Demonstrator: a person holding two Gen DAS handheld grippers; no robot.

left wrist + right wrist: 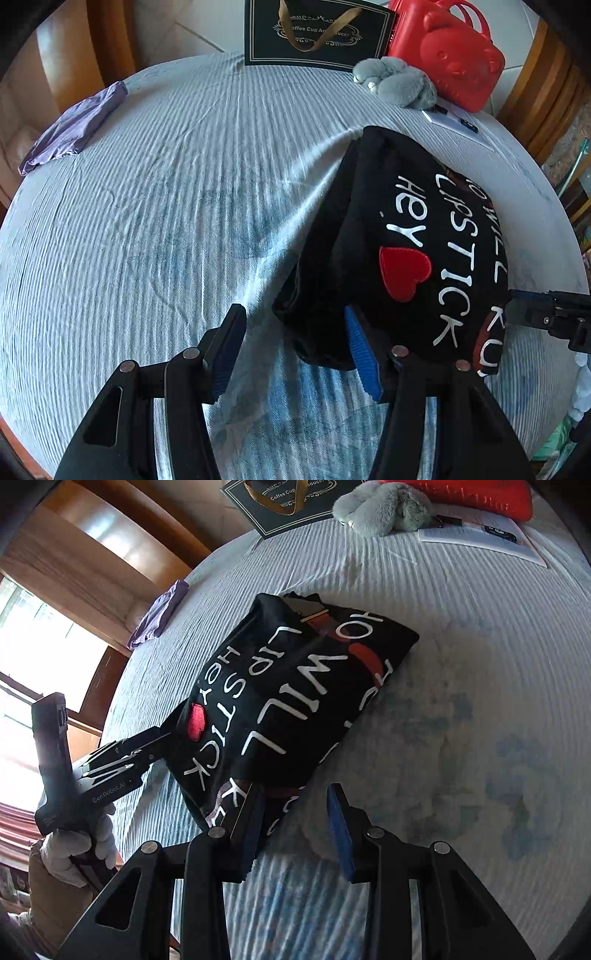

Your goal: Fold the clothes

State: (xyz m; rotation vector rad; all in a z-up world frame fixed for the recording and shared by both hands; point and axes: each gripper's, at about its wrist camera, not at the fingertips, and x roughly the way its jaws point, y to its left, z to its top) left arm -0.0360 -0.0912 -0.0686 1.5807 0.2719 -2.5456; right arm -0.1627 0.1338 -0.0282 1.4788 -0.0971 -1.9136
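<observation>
A black matt cloth garment with white print (406,236) is lying on ribbed pale-blue cloth bedding (166,221); a glossy red plastic case (454,55) and fluffy grey plush toy (399,79) are sitting beyond.

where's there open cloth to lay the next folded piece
The widest bare stretch of the striped blue-white cloth lies between the folded black printed shirt and the folded purple garment. Another free patch borders the shirt's other side. The far edge is crowded: black gift bag, grey plush toy, red bear case.
</observation>
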